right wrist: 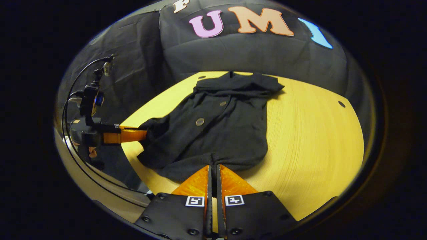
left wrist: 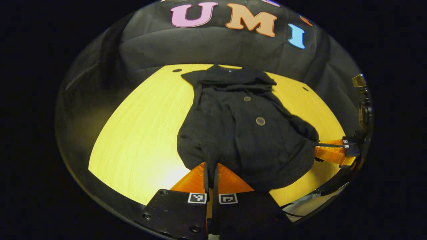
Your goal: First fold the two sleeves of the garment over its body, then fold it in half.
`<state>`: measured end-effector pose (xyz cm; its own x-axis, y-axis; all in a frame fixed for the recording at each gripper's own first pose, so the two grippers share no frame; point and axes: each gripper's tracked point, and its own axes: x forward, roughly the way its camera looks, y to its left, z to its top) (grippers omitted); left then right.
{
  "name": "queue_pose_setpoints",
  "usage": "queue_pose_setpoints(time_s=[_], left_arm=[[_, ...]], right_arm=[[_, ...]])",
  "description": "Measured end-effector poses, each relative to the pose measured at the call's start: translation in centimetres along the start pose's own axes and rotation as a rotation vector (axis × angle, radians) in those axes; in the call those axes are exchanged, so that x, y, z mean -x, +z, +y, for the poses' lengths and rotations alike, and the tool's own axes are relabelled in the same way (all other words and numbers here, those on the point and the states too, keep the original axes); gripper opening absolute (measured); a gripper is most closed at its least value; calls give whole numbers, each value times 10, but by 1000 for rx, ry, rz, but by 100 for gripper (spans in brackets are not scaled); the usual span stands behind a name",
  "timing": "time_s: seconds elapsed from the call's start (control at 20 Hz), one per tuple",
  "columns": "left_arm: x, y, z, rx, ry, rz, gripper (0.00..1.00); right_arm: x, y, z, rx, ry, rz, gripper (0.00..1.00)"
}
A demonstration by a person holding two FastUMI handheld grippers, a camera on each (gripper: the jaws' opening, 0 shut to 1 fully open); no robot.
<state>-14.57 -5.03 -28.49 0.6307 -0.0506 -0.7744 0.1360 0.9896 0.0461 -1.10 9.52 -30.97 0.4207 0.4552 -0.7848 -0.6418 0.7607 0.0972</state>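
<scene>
Midway across a yellow wooden table (left wrist: 133, 133), a dark buttoned garment (left wrist: 240, 133) lies flat, collar toward twelve o'clock and hem toward six in both views. In the left gripper view, the left gripper (left wrist: 210, 170) sits at six o'clock, fingers pressed together on the hem's edge, cloth pinched between them. The right gripper (left wrist: 322, 150) shows at three o'clock in that view, its fingers closed on the garment's far corner. In the right gripper view, the right gripper (right wrist: 212, 170) is at six o'clock, fingers nearly touching, clamped on the hem. The left gripper (right wrist: 141, 134) appears at nine o'clock there, gripping the bunched corner of the cloth. Two pale buttons (right wrist: 200, 121) run up the front. Both sleeves lie tucked over the body.
</scene>
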Motion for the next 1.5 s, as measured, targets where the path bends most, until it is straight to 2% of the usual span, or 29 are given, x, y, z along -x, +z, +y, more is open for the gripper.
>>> queue_pose_setpoints(time_s=[0.35,0.55,0.7,0.95,1.15,1.25,1.35,1.4,1.45,1.5], left_arm=[[-22,133,-3,20,-30,-230,0],[-37,207,7,-23,22,-346,0],[-59,251,6,-12,12,-412,0],[-113,296,21,-7,38,-407,0],[-163,315,25,-9,66,-369,0],[-183,323,31,-29,91,-351,0],[-193,332,33,-37,107,-341,0],[-191,343,35,-46,119,-371,6],[-187,352,41,-62,148,-397,38],[-183,365,44,-81,172,-438,69]], right_arm=[[-2,123,-47,14,-60,-206,8],[-5,195,-69,95,-106,-313,8],[-17,244,-87,159,-144,-360,7],[-55,289,-116,206,-178,-362,7],[-97,316,-145,177,-210,-352,7],[-114,328,-163,167,-246,-343,7],[-114,347,-183,177,-321,-367,7],[-112,352,-188,171,-327,-375,6],[-109,359,-190,157,-321,-378,6],[-105,361,-188,141,-297,-385,25]])
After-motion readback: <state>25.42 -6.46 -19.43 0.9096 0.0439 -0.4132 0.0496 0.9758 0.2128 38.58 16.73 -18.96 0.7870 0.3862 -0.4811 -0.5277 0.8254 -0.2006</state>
